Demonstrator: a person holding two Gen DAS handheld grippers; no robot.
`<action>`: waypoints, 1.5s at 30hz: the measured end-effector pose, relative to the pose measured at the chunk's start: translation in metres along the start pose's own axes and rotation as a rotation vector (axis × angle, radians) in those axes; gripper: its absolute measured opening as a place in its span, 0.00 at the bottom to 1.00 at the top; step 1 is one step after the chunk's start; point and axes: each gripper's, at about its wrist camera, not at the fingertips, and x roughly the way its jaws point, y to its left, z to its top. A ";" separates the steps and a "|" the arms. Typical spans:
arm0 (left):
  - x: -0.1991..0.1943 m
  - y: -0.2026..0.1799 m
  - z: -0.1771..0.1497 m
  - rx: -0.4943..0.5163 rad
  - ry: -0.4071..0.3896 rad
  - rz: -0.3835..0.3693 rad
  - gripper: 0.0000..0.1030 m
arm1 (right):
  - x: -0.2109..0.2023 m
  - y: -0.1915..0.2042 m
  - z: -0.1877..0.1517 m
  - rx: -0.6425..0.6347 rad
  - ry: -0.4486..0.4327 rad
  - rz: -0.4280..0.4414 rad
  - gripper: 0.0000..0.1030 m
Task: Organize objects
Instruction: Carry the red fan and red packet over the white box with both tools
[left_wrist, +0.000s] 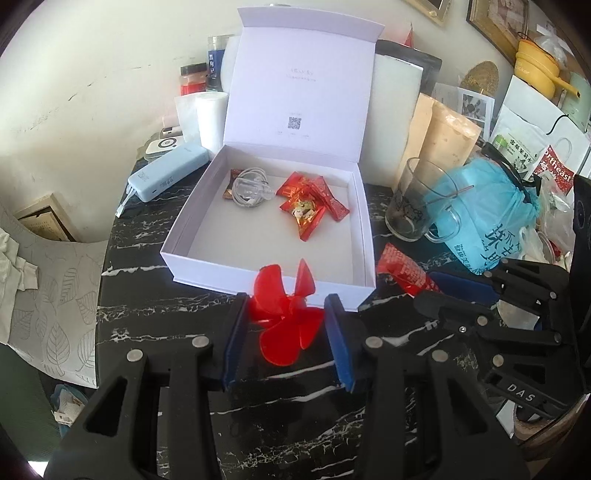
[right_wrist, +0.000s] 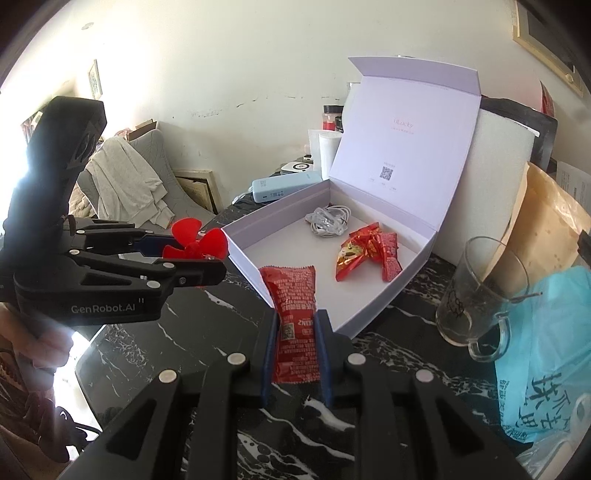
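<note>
An open white box (left_wrist: 177, 254) (right_wrist: 388, 302) stands on the black marble table, lid upright. Inside lie a coiled white cable (left_wrist: 248, 187) (right_wrist: 330, 220) and red candy wrappers (left_wrist: 312, 203) (right_wrist: 369, 251). My left gripper (left_wrist: 286, 317) (right_wrist: 207, 258) is shut on a red plastic fan propeller (left_wrist: 291, 317) (right_wrist: 197, 240), held above the table just short of the box's front wall. My right gripper (right_wrist: 295, 339) (left_wrist: 436, 291) is shut on a red sauce packet (right_wrist: 293, 317) (left_wrist: 404, 271), lifted near the box's front right corner.
A glass mug (left_wrist: 417, 203) (right_wrist: 476, 295) and a blue plastic bag (left_wrist: 487, 210) (right_wrist: 543, 350) sit right of the box. A pale blue power bank (left_wrist: 166, 176) (right_wrist: 284, 184) lies to the left. Jars, a paper roll (left_wrist: 211, 118) and brown bags crowd the back wall.
</note>
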 end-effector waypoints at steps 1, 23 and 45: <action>0.002 0.000 0.004 0.001 0.000 0.006 0.39 | 0.002 -0.002 0.003 0.000 -0.001 -0.001 0.19; 0.066 0.022 0.076 0.036 0.013 0.073 0.39 | 0.072 -0.052 0.074 -0.010 0.002 -0.056 0.19; 0.136 0.034 0.144 0.080 0.001 0.158 0.39 | 0.138 -0.091 0.116 0.025 0.018 -0.096 0.19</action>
